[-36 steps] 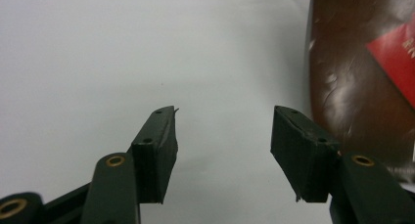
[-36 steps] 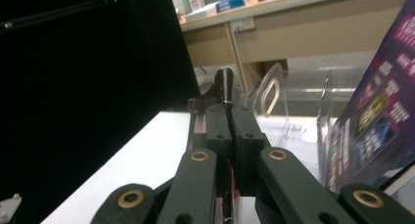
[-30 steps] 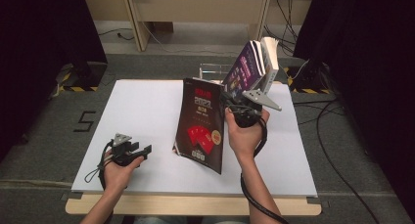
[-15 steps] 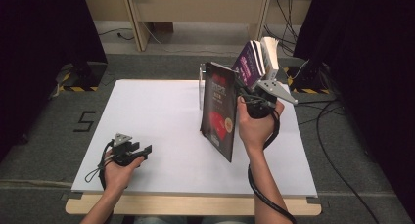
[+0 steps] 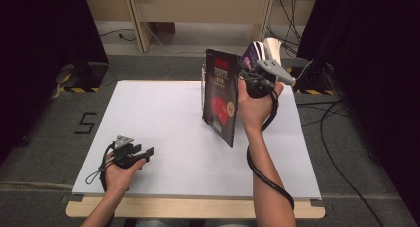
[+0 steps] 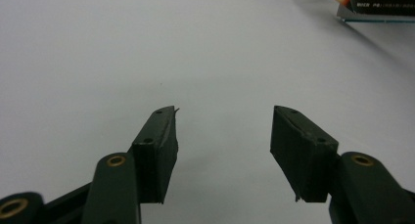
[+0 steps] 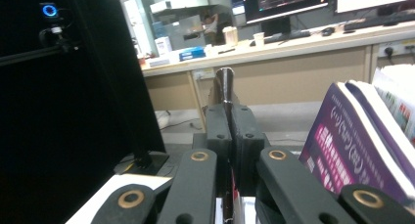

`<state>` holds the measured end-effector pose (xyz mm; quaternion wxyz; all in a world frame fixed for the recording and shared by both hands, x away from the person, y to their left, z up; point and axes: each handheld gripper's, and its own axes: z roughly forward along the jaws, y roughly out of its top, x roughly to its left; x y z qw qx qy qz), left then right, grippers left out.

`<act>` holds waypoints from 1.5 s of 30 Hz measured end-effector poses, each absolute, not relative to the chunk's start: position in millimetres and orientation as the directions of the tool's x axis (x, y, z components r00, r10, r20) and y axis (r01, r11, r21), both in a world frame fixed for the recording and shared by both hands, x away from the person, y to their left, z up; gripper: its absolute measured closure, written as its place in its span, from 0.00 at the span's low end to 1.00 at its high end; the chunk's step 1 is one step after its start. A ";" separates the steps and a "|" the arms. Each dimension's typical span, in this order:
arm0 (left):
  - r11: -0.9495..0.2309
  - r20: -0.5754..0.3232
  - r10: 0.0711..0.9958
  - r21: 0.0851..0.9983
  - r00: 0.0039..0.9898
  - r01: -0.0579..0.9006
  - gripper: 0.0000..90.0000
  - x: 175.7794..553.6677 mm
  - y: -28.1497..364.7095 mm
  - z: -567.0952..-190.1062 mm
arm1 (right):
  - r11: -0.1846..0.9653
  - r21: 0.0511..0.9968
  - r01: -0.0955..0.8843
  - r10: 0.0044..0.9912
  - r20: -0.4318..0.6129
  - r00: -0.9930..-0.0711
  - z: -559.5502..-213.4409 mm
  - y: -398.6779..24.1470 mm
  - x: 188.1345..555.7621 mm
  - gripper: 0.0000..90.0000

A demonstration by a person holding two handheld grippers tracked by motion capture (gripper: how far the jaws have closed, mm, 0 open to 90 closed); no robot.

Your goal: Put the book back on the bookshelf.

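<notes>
Nearest the person, the left tool (image 5: 141, 152) just sits on the white bench (image 5: 163, 118) at the near-left corner, hand wrapped round it, jaws spread with nothing but bare bench between them. The left gripper view backs that up: two black pads (image 6: 159, 150) apart, empty gap. Looks parked to me, kept out of the way while the other hand does the work.

Further in, toward the middle-right, the right tool (image 5: 241, 80) is up off the bench with its jaws pressed tight on the top edge of a black and red book (image 5: 221, 95). The book hangs upright from that pinch, cover facing left, its lower corner above the bench and, as far as I can tell, clear of it. In the right gripper view the pads (image 7: 219, 136) are squeezed together on a thin sliver of cover. Gripping the edge like that keeps it vertical, which makes sense if it's going into a row.

Behind it, at the far right edge, a few books (image 5: 262, 53) lean upright, purple one (image 7: 342, 145) closest, beside what might be a clear bookend (image 5: 204, 83), bit hard to make out. My guess is the held book is headed there.
</notes>
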<state>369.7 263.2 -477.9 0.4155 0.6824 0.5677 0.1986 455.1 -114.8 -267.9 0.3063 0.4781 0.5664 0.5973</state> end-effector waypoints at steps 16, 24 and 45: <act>-0.009 -0.207 0.937 0.792 0.283 0.611 0.48 370.3 262.4 -478.6 | -0.194 0.969 0.154 0.926 0.233 -0.296 -254.0 -101.3 513.8 0.98; -0.007 -0.211 0.935 0.791 0.283 0.612 0.48 370.8 263.9 -479.0 | -0.203 0.967 0.154 0.931 0.239 -0.277 -261.5 -91.5 540.5 0.98; -0.019 -0.210 0.932 0.786 0.296 0.618 0.48 369.1 257.9 -482.6 | -0.109 0.978 0.180 0.924 0.167 -0.344 -303.2 -107.4 472.8 0.96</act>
